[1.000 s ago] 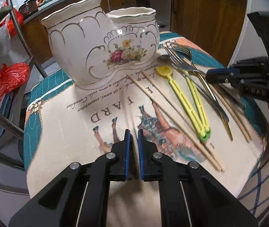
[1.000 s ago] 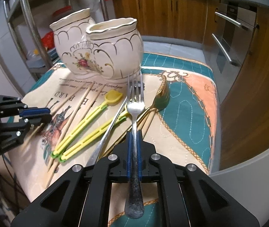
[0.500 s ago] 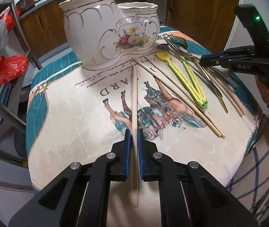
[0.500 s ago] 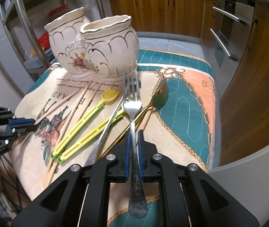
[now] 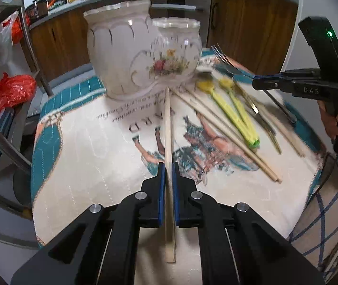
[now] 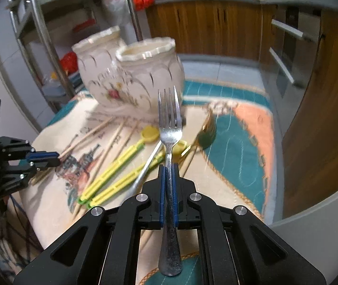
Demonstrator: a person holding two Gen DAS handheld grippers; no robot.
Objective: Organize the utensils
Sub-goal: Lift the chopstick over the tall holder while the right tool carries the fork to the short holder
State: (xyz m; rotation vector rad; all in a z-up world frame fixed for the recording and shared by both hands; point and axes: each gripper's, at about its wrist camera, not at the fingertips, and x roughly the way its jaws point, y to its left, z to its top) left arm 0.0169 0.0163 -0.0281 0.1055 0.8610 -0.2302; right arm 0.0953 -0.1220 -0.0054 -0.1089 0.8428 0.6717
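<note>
At the left we find the left gripper (image 5: 168,166) clamped on a wooden chopstick (image 5: 168,128), its blue pads pressed against the shaft. The stick's long axis runs straight ahead along the fingers, its far tip towards the base of the double ceramic holder (image 5: 133,54), its near end jutting back behind the pads. It is lifted clear of the printed cloth (image 5: 85,161). A second ago these jaws stood closed on nothing above the cloth; the chopstick has since come between them.

Towards the centre, more chopsticks (image 5: 228,135), two yellow utensils (image 6: 111,166) and a gold spoon (image 6: 208,128) lie loose on the cloth, fanned towards the holder.

At the right, the right gripper (image 6: 168,168) grips a steel fork (image 6: 169,128) by its neck, jaws all but together on it. The fork lies along the fingers, tines forward and up towards the holder, handle trailing back. Against the earlier frame, the fork sits higher against the holder, grip unchanged.
</note>
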